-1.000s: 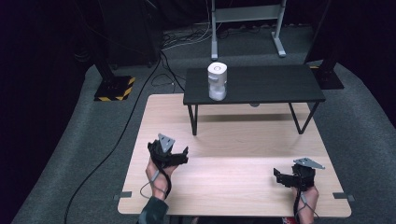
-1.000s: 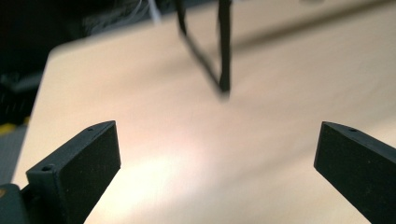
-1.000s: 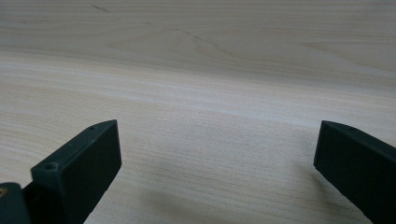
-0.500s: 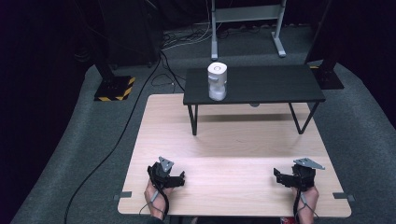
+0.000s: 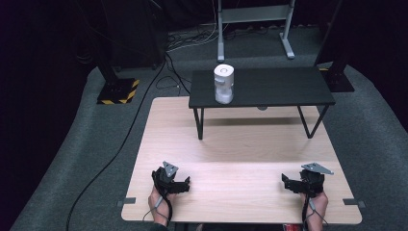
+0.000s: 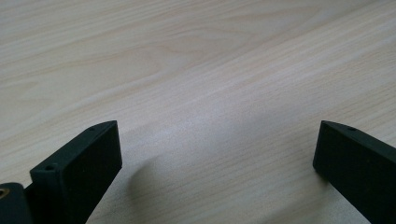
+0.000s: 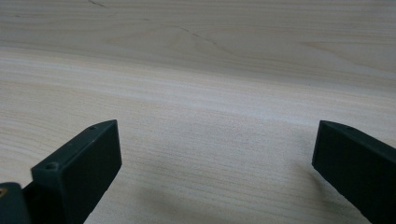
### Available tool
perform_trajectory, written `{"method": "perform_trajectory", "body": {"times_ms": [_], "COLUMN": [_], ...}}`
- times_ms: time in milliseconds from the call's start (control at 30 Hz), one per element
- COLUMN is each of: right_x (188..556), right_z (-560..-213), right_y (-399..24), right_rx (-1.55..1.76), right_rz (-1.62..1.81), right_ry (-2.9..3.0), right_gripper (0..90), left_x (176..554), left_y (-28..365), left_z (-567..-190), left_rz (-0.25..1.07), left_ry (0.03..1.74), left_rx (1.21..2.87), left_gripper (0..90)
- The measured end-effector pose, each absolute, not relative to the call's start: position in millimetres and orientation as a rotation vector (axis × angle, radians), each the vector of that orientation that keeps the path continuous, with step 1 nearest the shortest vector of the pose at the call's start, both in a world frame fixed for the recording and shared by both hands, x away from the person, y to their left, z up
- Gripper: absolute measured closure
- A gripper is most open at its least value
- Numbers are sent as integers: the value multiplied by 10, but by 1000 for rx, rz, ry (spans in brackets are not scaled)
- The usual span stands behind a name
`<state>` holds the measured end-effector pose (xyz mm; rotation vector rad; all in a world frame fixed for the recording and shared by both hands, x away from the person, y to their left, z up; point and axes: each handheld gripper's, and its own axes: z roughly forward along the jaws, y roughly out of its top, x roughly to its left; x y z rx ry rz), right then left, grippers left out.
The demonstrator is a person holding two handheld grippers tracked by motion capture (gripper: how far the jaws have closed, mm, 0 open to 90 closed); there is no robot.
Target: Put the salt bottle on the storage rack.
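Observation:
My left gripper (image 5: 185, 184) rests low on the light wooden table (image 5: 240, 144) near its front left, jaws wide apart and empty. In the left gripper view the same gripper (image 6: 217, 154) frames bare wood. My right gripper (image 5: 285, 182) sits near the front right, also open with nothing between its jaws; the right gripper view has this gripper (image 7: 217, 154) over plain wood grain. A white cylindrical container (image 5: 224, 83) stands upright on a small black table (image 5: 279, 89) at the far side, well away from both grippers.
The black table stands on thin metal legs (image 5: 199, 122) at the back of the wooden top. Metal brackets (image 5: 353, 202) stick out at the front corners. A black cable (image 5: 115, 149) runs over the grey carpet on the left, near a yellow-and-black striped base (image 5: 115, 91).
My left gripper has moved back toward the front edge of the table and lowered onto it. The right gripper has stayed where it was.

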<state>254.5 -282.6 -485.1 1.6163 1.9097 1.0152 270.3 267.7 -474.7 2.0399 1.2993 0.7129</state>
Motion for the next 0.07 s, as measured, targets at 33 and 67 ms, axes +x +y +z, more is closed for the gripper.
{"method": "perform_trajectory", "body": {"times_ms": [33, 67], "right_x": [2548, 2552], "right_z": [-4850, -4850], "right_y": [-2828, -2832], "right_rx": [1617, 1617], "right_rz": [1016, 1017], "right_ry": [1911, 1914], "right_gripper": [2, 3], "left_x": [2703, 2703], "left_y": [2673, 2673], "left_z": [-4747, -4747], "left_rz": [713, 713], "left_ry": [1300, 1300], "left_rx": [2039, 2039], "left_gripper": [6, 6]}}
